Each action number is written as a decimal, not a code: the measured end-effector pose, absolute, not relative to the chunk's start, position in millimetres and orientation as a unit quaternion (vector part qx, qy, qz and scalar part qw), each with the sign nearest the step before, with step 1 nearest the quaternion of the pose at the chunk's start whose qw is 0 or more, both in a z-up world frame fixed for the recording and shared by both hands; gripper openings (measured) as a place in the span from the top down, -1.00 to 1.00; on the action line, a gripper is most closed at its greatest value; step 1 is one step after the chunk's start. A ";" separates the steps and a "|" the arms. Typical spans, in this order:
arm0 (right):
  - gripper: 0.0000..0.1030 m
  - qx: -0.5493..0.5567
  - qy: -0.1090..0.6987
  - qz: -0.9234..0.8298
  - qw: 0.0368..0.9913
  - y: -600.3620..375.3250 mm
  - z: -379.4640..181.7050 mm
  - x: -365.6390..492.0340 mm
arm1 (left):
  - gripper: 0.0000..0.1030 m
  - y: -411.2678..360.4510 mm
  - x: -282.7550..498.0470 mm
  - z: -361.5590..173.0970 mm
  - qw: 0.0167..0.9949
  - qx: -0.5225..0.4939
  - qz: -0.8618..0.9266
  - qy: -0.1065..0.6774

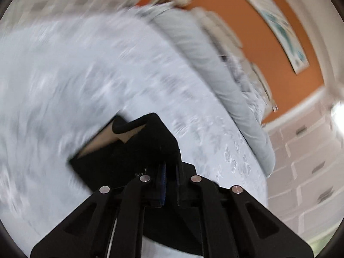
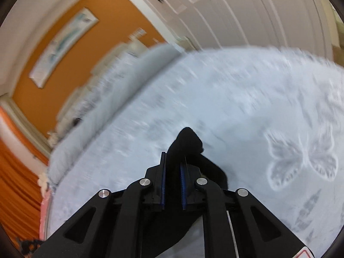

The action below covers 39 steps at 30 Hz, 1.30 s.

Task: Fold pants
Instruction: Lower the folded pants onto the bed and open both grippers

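Observation:
The black pants (image 1: 133, 150) hang lifted above a pale bedspread with a butterfly pattern (image 1: 64, 75). My left gripper (image 1: 171, 167) is shut on a thick bunch of the black cloth, and a tan lining or label shows in the folds to its left. In the right wrist view my right gripper (image 2: 173, 161) is shut on another bunch of the pants (image 2: 187, 142), which pokes up past the blue pads and drapes off to the right. Both views are blurred by motion.
The bedspread (image 2: 236, 107) fills most of both views. A grey bolster (image 1: 215, 68) lies along the head of the bed by an orange wall (image 1: 247, 21) with a framed picture (image 1: 279, 28). White drawers (image 1: 311, 161) stand at the right, white wardrobe doors (image 2: 236, 10) beyond the bed.

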State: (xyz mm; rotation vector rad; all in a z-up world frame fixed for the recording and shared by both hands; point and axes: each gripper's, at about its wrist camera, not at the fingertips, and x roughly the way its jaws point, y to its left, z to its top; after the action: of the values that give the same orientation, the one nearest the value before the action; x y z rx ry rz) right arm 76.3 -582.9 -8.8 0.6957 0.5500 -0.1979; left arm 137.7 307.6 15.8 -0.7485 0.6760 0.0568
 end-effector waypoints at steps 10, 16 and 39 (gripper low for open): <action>0.81 0.342 0.406 -0.142 0.835 -601.1 -85.9 55.7 | 0.87 353.6 114.8 -112.1 0.823 -0.378 0.070 0.417; 0.39 0.349 0.370 -0.149 0.848 -599.7 -62.3 52.4 | 0.82 347.7 113.9 -103.5 0.832 -0.357 0.068 0.418; 1.00 0.207 0.365 -0.232 0.877 -615.7 -19.1 53.2 | 0.27 231.7 76.5 -27.9 0.878 -0.284 0.118 0.367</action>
State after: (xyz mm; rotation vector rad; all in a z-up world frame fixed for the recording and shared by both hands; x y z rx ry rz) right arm 53.2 -615.7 -19.1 0.4324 0.7620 -0.4831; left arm 76.5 231.7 -27.9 -0.5919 0.7645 0.2457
